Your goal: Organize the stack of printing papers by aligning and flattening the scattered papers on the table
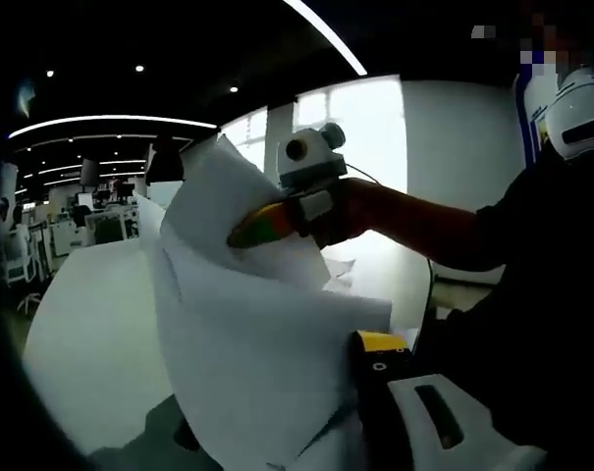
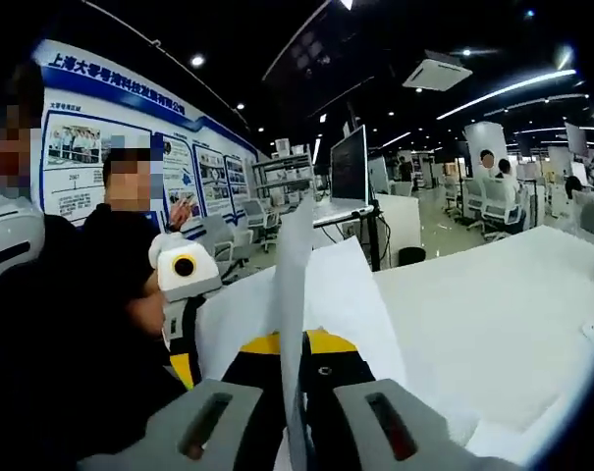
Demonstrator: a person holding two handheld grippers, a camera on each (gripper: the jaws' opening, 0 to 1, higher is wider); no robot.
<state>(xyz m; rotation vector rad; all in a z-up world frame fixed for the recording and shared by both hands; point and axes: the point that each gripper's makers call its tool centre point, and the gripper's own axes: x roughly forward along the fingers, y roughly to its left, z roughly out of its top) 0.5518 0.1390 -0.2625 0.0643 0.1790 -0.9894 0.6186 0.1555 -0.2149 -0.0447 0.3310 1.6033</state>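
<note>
Between the jaws of the right gripper (image 2: 295, 412), the papers (image 2: 297, 294) are standing edge-on, clamped tight and lifted off the white table (image 2: 493, 294). Left gripper (image 1: 375, 392) is pinching the same sheets from their opposite edge, so they're hanging between both. Open office is stretching behind.
</note>
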